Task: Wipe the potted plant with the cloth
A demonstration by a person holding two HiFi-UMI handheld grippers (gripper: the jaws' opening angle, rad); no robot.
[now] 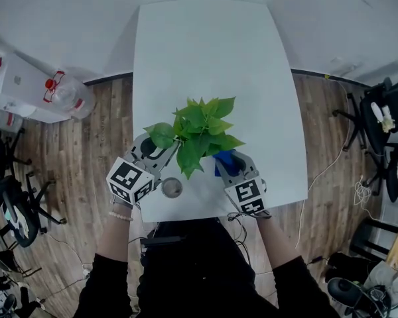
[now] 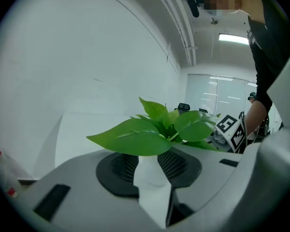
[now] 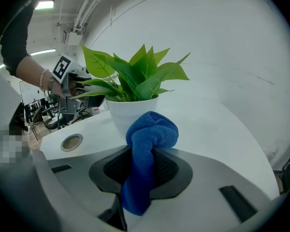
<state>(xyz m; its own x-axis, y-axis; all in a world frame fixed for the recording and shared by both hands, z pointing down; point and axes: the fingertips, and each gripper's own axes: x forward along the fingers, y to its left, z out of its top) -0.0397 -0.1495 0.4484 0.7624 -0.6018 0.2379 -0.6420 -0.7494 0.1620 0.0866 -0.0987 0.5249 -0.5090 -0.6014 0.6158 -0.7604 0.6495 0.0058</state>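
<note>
Pinching the blue cloth (image 3: pixel 151 133) between closed jaws, the right claw (image 3: pixel 142 170) is hovering just beside the white pot (image 3: pixel 130 114) of the potted plant (image 1: pixel 199 130), which is standing near the front edge of the table (image 1: pixel 205 52). The left claw (image 2: pixel 152 167) is pointing in from the plant's other side with jaws apart, gripping nothing, a broad leaf (image 2: pixel 130 137) lying just over its tips.

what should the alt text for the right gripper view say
The right gripper is shut on a bunched blue cloth, held close in front of a white pot of broad green leaves on a white table. At the left, the left gripper reaches in among the plant's leaves.
</note>
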